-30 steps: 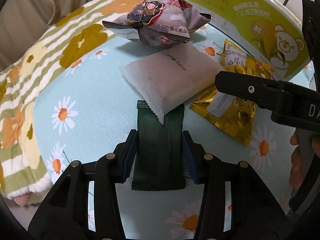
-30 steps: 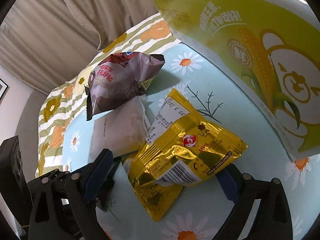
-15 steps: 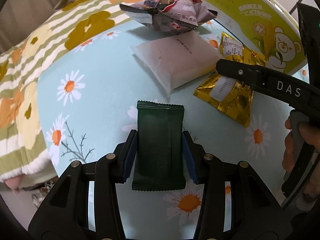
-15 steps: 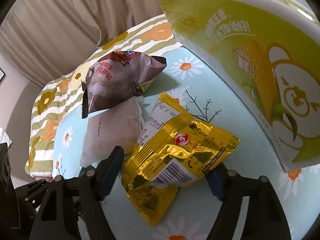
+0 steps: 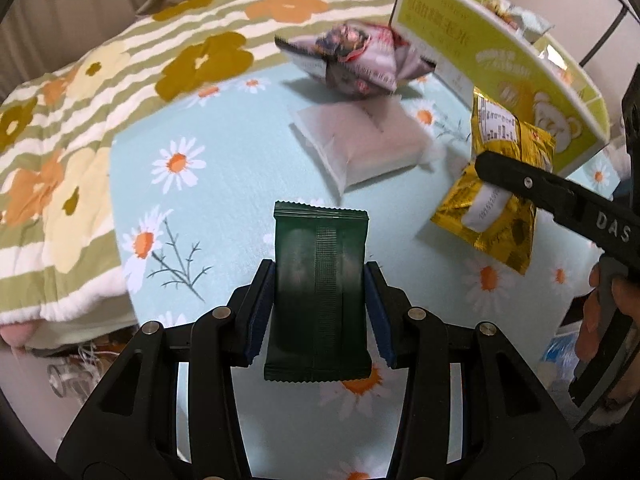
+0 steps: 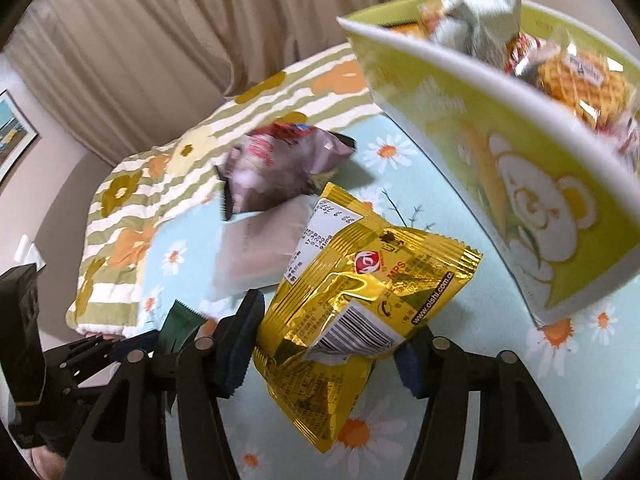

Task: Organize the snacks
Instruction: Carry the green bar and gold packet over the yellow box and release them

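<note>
**Ana:** While both grippers are carrying snacks, which one is worrying you?

**Ben:** Mostly the right gripper (image 6: 326, 354). Its jaws have just been closing, and they are now pinching the gold packet (image 6: 360, 292) across its lower part only. Most of the bag is sticking out ahead of the fingertips, so it is hanging loose and could be sliding out or swinging as it travels.

**Ana:** And the left gripper (image 5: 320, 312)?

**Ben:** That one is clamping fully on the dark green sachet (image 5: 318, 292), pads pressing both long edges. It is looking firm, though the slick film could be twisting if squeezed unevenly.

**Ana:** Where is everything going?

**Ben:** Probably into the yellow-green box (image 6: 520, 200), standing ahead and to the right of the right gripper, already partly filled. Its near wall is rising high, so a dangling packet could be catching the rim.

**Ana:** Anything else?

**Ben:** The purple bag (image 5: 352, 60) and white pouch (image 5: 360, 148) are lying ahead of the left gripper, and the two tools are working close together, risking a bump.
</note>
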A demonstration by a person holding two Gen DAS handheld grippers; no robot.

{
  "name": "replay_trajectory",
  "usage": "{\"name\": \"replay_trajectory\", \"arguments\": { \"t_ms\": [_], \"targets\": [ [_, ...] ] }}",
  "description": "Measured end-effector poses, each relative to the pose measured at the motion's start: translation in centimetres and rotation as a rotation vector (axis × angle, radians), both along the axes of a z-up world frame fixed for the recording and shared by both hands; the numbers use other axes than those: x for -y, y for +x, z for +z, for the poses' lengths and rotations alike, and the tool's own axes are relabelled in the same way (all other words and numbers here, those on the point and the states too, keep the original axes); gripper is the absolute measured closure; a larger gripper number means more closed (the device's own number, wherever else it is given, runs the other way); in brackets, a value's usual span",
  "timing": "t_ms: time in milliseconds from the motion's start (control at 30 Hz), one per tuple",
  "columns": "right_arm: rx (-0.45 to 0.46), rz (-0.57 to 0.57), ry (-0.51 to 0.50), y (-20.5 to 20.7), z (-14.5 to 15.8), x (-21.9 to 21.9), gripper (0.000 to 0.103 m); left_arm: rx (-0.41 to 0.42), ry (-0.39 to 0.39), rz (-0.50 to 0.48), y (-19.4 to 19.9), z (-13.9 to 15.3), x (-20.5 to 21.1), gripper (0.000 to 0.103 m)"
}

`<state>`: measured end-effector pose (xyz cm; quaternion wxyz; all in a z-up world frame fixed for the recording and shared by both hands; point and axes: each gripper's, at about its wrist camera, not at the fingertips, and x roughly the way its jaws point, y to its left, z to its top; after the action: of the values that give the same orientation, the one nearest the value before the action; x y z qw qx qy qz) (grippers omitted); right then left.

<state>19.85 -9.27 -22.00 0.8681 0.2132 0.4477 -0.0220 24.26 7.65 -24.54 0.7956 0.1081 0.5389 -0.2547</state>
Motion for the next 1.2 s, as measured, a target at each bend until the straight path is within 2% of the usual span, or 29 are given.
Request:
{"name": "replay_trajectory", "arguments": {
  "t_ms": [200,400,567,733,933,1200],
  "targets": [
    [0.093,0.071,0.006,-1.2,4.8,0.0,0.048,0.076,-0.043,0.028,-0.6,4.7,0.5,0.063],
    [0.181,0.130,0.019,-2.2,9.9,2.8,0.048,0.168,-0.069,0.058,-0.9,9.8,2.7,0.063],
    [0.224,0.165,-0.011,-3.4,13.0,7.4,0.048,0.219,-0.096,0.074,-1.3,13.0,7.0,0.063],
    [0.230,0.184,-0.031,-3.8,15.0,13.7,0.048,0.245,-0.142,0.069,-1.4,15.5,13.3,0.063],
    [0.228,0.204,-0.063,-3.5,15.6,20.8,0.048,0.257,-0.167,0.088,-1.0,16.2,21.8,0.063],
    [0.180,0.224,-0.076,-2.5,14.6,26.2,0.048,0.192,-0.177,0.111,-0.5,14.1,29.8,0.063]
  ]
}}
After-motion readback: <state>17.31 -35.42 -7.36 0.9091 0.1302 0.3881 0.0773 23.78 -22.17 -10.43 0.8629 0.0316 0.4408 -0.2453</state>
